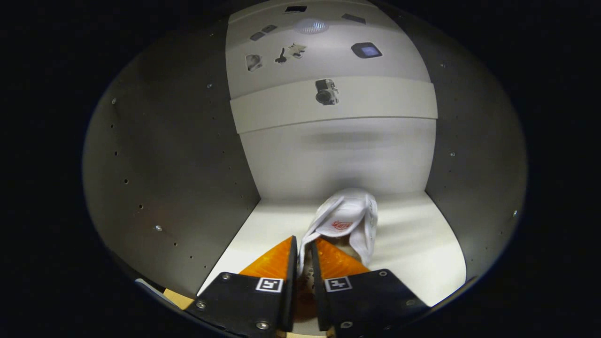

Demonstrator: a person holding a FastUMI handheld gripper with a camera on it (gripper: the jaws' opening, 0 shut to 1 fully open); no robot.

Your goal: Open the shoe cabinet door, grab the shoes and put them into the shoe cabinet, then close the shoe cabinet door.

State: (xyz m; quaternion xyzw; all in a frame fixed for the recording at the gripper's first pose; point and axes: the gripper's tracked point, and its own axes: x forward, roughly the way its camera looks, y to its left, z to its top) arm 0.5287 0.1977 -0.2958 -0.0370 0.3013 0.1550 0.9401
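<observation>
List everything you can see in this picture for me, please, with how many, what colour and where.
shoe: one, white with a small red mark, on the cabinet floor, its edge pinched between the fingers, the rest just ahead of them.
cabinet floor: one, pale cream, under the shoe.
side walls: two, grey with small holes, on either side of the shoe.
back panel: one, light grey, beyond the shoe.
shelf edge: one, pale, above the shoe.
small dark pictures: several, on the shelf edge and the surface above it.
tool: one, both fingers closed on the shoe's edge.

White shoe [345, 218] sits on cabinet [413, 244] floor.
</observation>
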